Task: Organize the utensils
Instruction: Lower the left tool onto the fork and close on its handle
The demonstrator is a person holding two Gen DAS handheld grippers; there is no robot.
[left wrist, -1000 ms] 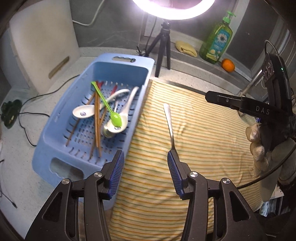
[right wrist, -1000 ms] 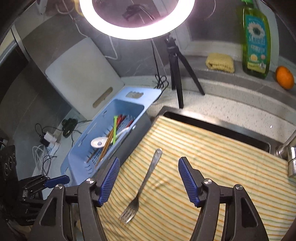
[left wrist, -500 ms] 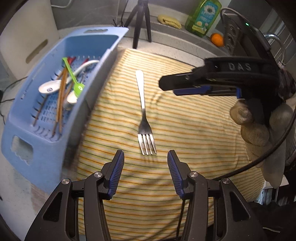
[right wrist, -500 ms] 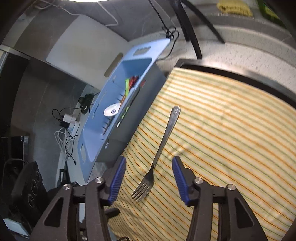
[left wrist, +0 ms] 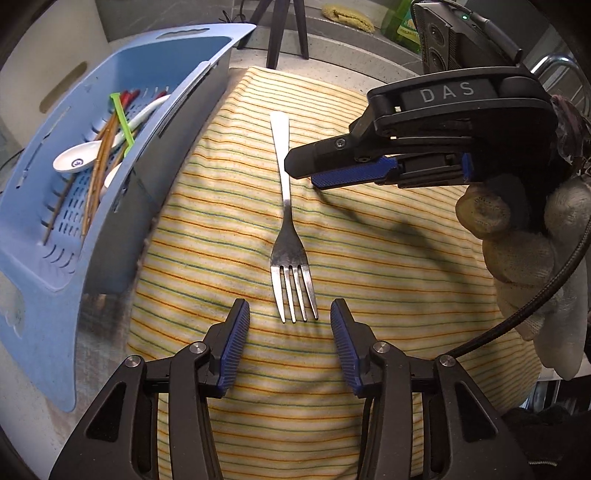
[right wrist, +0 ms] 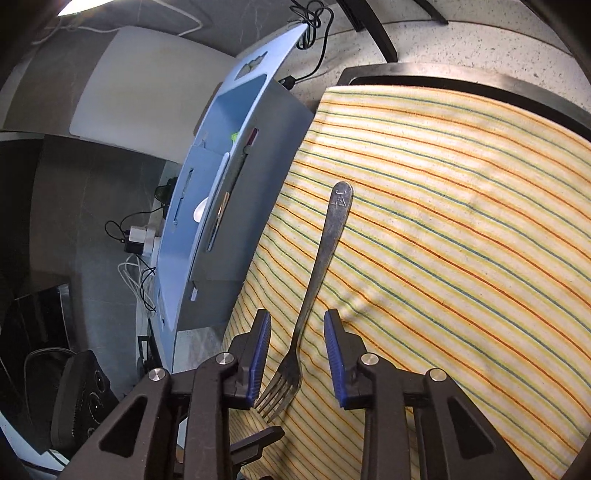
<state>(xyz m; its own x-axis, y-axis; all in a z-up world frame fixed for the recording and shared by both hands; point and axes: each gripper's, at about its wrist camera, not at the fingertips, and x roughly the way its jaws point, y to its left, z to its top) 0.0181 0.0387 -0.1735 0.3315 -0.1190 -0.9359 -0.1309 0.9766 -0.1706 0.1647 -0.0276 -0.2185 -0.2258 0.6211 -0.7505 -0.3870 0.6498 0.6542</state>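
Note:
A steel fork (left wrist: 286, 206) lies on the yellow striped cloth (left wrist: 369, 295), tines toward me. My left gripper (left wrist: 289, 309) hovers at the tine tips, a blue pad on each side, jaws closing and touching nothing. From the right, in a gloved hand (left wrist: 517, 240), my right gripper (left wrist: 306, 176) reaches the fork's handle. In the right wrist view the fork (right wrist: 317, 266) runs between the closing jaws of the right gripper (right wrist: 297, 321) at its neck, with a gap on both sides. The blue basket (left wrist: 55, 258) to the left holds white spoons (left wrist: 75, 160), chopsticks and a green spoon.
The basket's tall side (right wrist: 243, 192) stands against the cloth's left edge. Tripod legs (left wrist: 273, 37), a yellow sponge (left wrist: 347, 16) and a green bottle (left wrist: 404, 31) stand behind the cloth. A white cutting board (right wrist: 147, 85) and cables (right wrist: 136, 240) lie beyond the basket.
Both grippers have come down close to the fork. The right gripper has tipped downward and its jaws have narrowed around the fork's neck. The left jaws have narrowed slightly.

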